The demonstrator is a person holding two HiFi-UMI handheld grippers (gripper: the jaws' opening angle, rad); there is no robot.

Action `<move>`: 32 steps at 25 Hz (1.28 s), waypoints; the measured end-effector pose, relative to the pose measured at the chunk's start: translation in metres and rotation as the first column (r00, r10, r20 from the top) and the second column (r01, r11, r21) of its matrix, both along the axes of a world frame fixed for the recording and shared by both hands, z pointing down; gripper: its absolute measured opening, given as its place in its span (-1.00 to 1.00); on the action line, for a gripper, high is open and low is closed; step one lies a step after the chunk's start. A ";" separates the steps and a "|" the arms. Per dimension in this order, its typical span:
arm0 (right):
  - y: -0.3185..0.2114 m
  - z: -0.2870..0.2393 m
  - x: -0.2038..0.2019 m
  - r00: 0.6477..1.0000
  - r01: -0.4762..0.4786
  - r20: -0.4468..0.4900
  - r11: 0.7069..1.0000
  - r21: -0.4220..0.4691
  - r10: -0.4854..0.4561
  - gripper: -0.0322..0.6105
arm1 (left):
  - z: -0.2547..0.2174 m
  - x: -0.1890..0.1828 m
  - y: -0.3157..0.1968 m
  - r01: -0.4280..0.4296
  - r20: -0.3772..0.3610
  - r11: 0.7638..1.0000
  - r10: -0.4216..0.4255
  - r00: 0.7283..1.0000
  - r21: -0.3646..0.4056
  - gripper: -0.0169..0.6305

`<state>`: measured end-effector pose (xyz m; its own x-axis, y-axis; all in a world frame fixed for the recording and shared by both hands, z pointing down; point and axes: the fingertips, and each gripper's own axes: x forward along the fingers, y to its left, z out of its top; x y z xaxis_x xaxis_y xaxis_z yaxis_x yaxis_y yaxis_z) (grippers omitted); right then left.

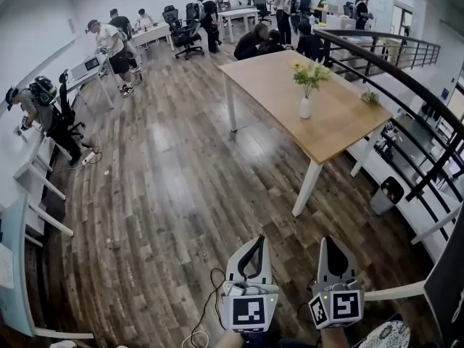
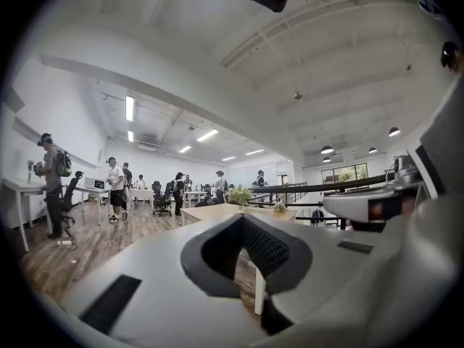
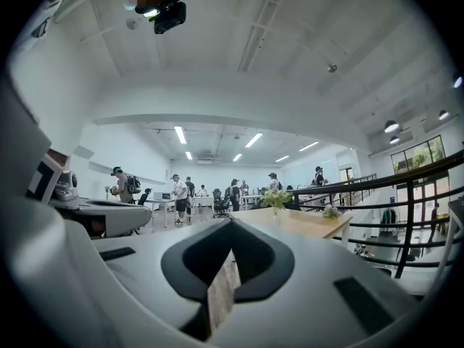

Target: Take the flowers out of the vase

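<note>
A white vase (image 1: 305, 108) holding pale yellow and green flowers (image 1: 310, 74) stands on a light wooden table (image 1: 275, 78) at the upper right of the head view, far ahead of both grippers. The left gripper (image 1: 259, 240) and the right gripper (image 1: 328, 239) hover side by side over the wood floor at the bottom edge, both shut and holding nothing. In the left gripper view the flowers (image 2: 240, 194) are small and distant above the closed tips (image 2: 243, 217). The right gripper view shows the flowers (image 3: 275, 199) beyond its closed tips (image 3: 232, 221).
A small green sprig (image 1: 370, 98) lies near the table's right edge. A black railing (image 1: 406, 85) runs behind the table, with a bin (image 1: 388, 193) below it. Several people stand at white desks (image 1: 43, 172) on the left and at the back. A cable (image 1: 206, 307) trails on the floor.
</note>
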<state>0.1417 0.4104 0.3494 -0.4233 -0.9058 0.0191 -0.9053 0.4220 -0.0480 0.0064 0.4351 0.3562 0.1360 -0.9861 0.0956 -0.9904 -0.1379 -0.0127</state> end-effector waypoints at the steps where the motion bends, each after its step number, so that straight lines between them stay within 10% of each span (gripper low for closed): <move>1: -0.007 0.000 -0.003 1.000 -0.002 0.000 1.000 -0.001 0.002 -0.91 | 0.000 -0.003 -0.007 -0.003 -0.001 1.000 0.003 1.000 0.001 -0.91; 32: -0.128 0.014 -0.055 1.000 0.026 0.007 0.999 -0.043 -0.026 -0.91 | 0.009 -0.050 -0.127 0.012 -0.003 1.000 -0.012 1.000 0.019 -0.91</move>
<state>0.0870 0.2825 0.3638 -0.4471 -0.8928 0.0550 -0.8936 0.4431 -0.0722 -0.0433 0.3083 0.3654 0.1242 -0.9893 0.0769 -0.9920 -0.1255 -0.0124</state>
